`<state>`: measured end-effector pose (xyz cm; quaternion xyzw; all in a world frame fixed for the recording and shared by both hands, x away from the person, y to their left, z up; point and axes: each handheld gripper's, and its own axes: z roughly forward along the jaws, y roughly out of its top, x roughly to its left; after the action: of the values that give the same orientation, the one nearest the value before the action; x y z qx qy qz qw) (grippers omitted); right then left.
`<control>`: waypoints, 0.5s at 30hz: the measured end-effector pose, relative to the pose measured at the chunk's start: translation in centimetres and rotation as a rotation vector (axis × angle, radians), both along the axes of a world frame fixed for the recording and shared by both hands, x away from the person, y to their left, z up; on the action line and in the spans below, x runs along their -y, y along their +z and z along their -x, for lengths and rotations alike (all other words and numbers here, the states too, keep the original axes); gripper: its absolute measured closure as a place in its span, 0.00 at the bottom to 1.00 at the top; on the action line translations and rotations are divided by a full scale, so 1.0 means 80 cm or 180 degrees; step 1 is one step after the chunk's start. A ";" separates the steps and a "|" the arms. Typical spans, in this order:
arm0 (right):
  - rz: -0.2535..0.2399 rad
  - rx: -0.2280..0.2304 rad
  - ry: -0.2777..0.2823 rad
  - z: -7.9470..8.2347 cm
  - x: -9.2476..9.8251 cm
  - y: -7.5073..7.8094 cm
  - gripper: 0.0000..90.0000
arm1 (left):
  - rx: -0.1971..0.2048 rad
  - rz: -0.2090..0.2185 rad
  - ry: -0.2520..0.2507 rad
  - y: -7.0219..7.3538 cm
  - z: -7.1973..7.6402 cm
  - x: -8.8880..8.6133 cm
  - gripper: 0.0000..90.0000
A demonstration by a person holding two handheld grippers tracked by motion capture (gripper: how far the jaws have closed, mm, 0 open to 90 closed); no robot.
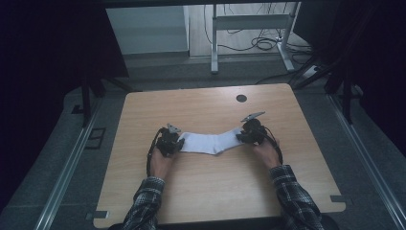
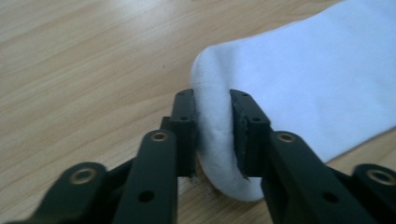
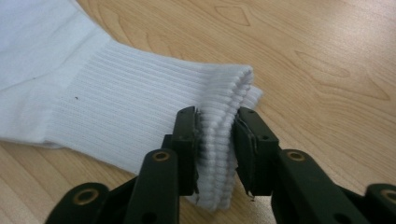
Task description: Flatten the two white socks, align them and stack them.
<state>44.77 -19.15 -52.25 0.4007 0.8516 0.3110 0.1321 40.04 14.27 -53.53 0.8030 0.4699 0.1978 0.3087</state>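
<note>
A white sock point(image 1: 210, 142) lies stretched across the middle of the wooden table point(image 1: 206, 108). My left gripper point(image 1: 168, 142) is shut on its rounded toe end point(image 2: 217, 140), the fabric pinched between the two black jaws. My right gripper point(image 1: 251, 132) is shut on the ribbed cuff point(image 3: 219, 140) at the sock's other end. In the right gripper view the ribbed leg point(image 3: 126, 116) runs away to the left. The sock bends slightly at its heel, between the two grippers.
A dark round hole point(image 1: 242, 98) sits in the tabletop near its far edge. Beyond the table stand a white frame point(image 1: 249, 28) and loose cables point(image 1: 265, 43) on the floor. Plaid sleeves point(image 1: 143, 206) come in from the bottom.
</note>
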 end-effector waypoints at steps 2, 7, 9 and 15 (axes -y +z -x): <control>0.0028 0.0012 -0.0004 0.000 0.001 0.001 0.70 | 0.0017 0.0012 0.0060 0.000 -0.001 -0.002 0.66; 0.0015 0.0050 -0.0026 0.002 0.003 0.005 0.55 | 0.0056 0.0120 0.0115 0.003 0.000 -0.007 0.51; -0.0009 0.0060 -0.0018 0.004 0.004 0.007 0.51 | 0.0080 0.0169 0.0095 0.005 0.001 -0.007 0.46; -0.0096 0.0047 -0.0013 0.008 0.006 0.012 0.44 | 0.0061 0.0302 0.0007 0.011 0.004 -0.004 0.36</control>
<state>44.13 -19.60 -51.33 0.4020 0.8451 0.3264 0.1330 39.73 14.61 -52.66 0.7850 0.4766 0.1834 0.3506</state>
